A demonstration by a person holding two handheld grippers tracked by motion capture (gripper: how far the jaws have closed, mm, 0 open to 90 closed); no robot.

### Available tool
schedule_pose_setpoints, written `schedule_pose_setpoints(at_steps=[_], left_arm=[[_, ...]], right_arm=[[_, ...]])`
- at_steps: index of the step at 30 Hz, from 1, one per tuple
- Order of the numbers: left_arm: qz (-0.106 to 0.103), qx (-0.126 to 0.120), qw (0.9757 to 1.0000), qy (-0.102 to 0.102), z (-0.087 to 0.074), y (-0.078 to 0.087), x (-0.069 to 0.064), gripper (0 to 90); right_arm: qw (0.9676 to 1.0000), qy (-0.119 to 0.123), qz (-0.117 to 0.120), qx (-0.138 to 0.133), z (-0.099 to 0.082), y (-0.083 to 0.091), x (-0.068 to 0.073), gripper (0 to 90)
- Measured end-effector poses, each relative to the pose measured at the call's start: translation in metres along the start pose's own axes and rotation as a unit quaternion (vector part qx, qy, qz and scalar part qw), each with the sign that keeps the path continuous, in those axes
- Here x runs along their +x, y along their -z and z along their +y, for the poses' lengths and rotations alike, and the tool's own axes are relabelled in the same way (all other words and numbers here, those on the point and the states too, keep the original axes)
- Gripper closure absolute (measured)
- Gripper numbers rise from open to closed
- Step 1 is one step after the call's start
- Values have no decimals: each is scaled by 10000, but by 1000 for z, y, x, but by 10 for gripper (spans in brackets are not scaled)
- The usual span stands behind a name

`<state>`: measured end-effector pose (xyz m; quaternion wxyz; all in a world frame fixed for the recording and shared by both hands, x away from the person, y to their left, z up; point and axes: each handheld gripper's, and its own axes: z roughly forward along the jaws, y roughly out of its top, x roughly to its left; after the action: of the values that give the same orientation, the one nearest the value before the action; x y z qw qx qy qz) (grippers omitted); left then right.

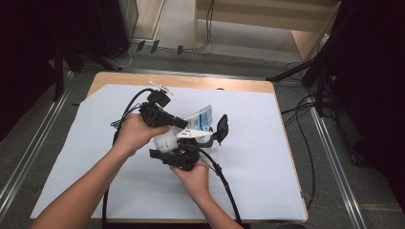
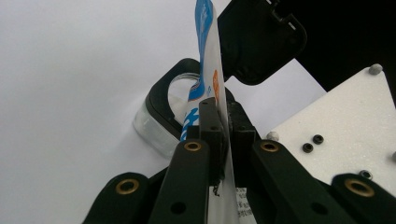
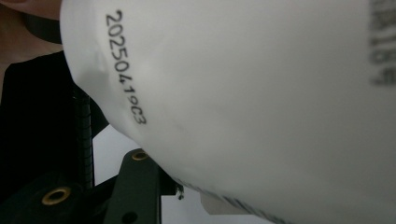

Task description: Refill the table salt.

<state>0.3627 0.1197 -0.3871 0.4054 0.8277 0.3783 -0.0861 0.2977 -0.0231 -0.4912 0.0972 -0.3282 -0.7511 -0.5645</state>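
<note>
A white pouch with blue print [image 1: 203,117] is held up over the middle of the table between both grippers. My left gripper [image 1: 184,123] is shut on the pouch's thin edge [image 2: 208,56], its pads pressed together on the film [image 2: 223,116]. My right gripper [image 1: 174,145] comes from below and is closed on the pouch's plump white lower part [image 3: 243,102], which bears a printed date code; one black finger [image 3: 135,186] shows beside it. Under the pouch stands a clear container with a black rim [image 2: 154,126], its black flip lid [image 2: 259,37] open.
A white sheet [image 1: 262,167] covers the wooden table [image 1: 191,81]. Black cables [image 1: 224,181] trail from both grippers toward the near edge. A grey floor, metal rails and dark stands surround the table.
</note>
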Motion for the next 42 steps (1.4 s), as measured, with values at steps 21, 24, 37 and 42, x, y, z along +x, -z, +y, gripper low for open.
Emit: schedule_pose_setpoints(at_steps=[21,24,37,42], left_arm=[[-7,-30,10000,-27,2,-1,-3,888],[-15,-50,10000,-7,2,-1,-3,887],[-12,-110,9999,-33,4,-2,-3,885],[21,-110,9999,-64,6,-1,-5,887]], right_arm=[[9999,-21,29,-112,0,1,3,609],[9999,-51,66,-132,0,1,3,610],[9998,-40,83,-180,2,2,-1,614],[9997,-65,100,-210,3,1,-1,614]])
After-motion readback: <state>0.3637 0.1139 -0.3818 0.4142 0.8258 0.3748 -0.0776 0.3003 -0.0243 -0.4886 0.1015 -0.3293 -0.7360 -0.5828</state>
